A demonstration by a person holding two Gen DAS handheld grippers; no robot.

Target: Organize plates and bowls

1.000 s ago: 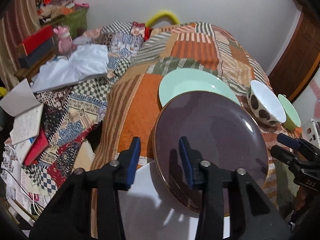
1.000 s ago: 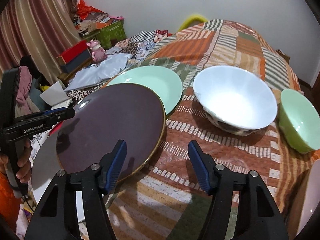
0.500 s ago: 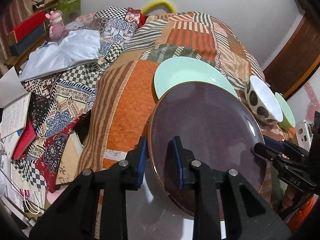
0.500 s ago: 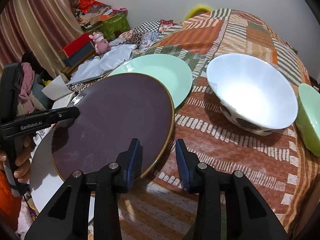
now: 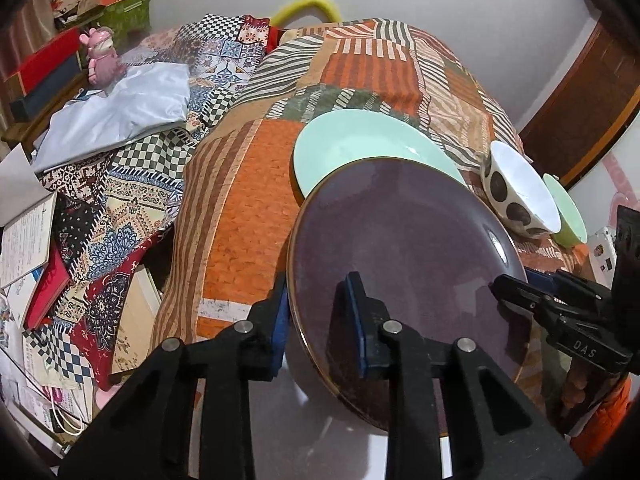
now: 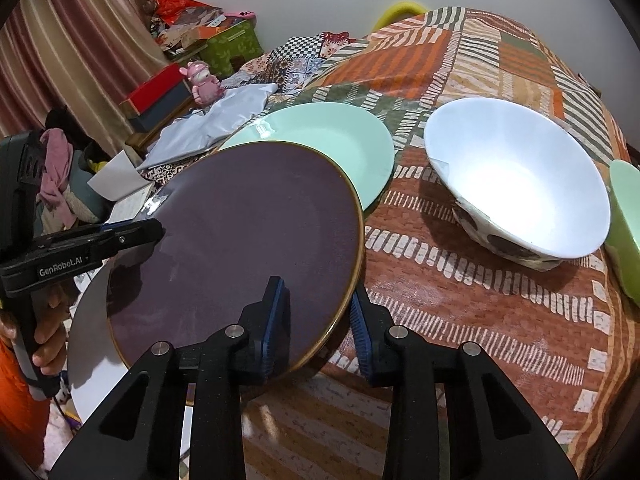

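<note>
A dark purple plate [image 5: 400, 240] [image 6: 240, 232] with a gold rim sits tilted near the table's front edge. It overlaps a mint green plate [image 5: 360, 148] [image 6: 328, 140] behind it and a white plate [image 5: 280, 420] [image 6: 88, 340] below it. My left gripper [image 5: 316, 284] [image 6: 148, 232] is shut on the purple plate's left rim. My right gripper [image 6: 318, 292] [image 5: 512, 280] straddles the opposite rim, its jaws still closing with the pads on the plate. A white bowl with dark spots [image 5: 520, 184] [image 6: 520, 176] and a green bowl [image 5: 568, 216] [image 6: 628, 232] stand to the right.
An orange and brown patchwork cloth [image 5: 248, 220] [image 6: 480, 320] covers the table. Off its left side lie piled fabrics, papers, a grey bag [image 5: 116, 116] and a pink toy [image 5: 100, 56]. A wooden door [image 5: 580, 112] is at the right, and a hand [image 6: 48, 336] holds the left gripper.
Both grippers' jaws have closed from wide apart onto opposite rims of the purple plate. Both views now look more steeply down at the table.
</note>
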